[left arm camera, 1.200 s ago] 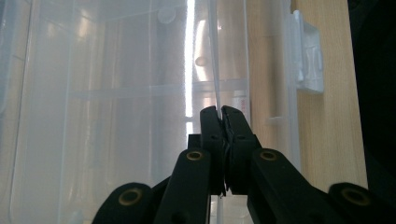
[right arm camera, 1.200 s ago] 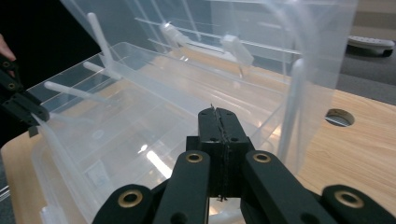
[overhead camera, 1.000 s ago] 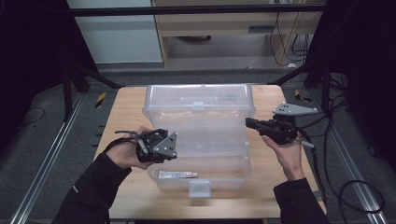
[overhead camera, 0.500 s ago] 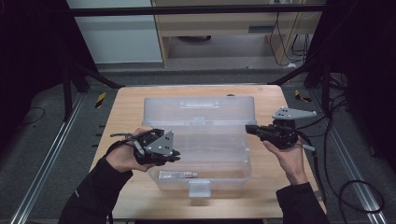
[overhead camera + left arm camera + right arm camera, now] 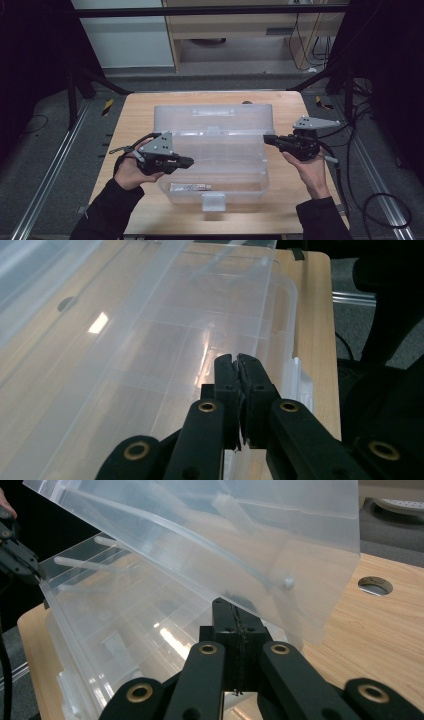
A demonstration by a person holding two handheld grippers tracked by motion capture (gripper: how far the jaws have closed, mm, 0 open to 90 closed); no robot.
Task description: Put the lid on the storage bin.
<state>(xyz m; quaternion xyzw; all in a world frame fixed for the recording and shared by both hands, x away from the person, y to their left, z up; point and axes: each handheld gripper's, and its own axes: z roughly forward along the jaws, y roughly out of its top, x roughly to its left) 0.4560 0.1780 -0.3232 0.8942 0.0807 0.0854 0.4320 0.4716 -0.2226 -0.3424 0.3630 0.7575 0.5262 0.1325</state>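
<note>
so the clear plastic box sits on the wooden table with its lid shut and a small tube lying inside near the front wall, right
Not quite. The lid of the clear plastic box is open, standing up behind the compartments; the high view shows this, and the right gripper view shows the lid raised at a slant. The rest holds: the box sits on the wooden table, and a small tube lies inside near the front wall.

— What is around the work?

— A wooden table (image 5: pixel 135 117) with a round hole (image 5: pixel 375 585) in its top. Grey floor (image 5: pixel 45 165) lies around it, with metal rails (image 5: pixel 47 175) at both sides.

— And behind?

— A white cabinet (image 5: pixel 122 35) beside a wooden shelf unit (image 5: pixel 235 30), and cables (image 5: pixel 380 210) on the floor at the right.
</note>
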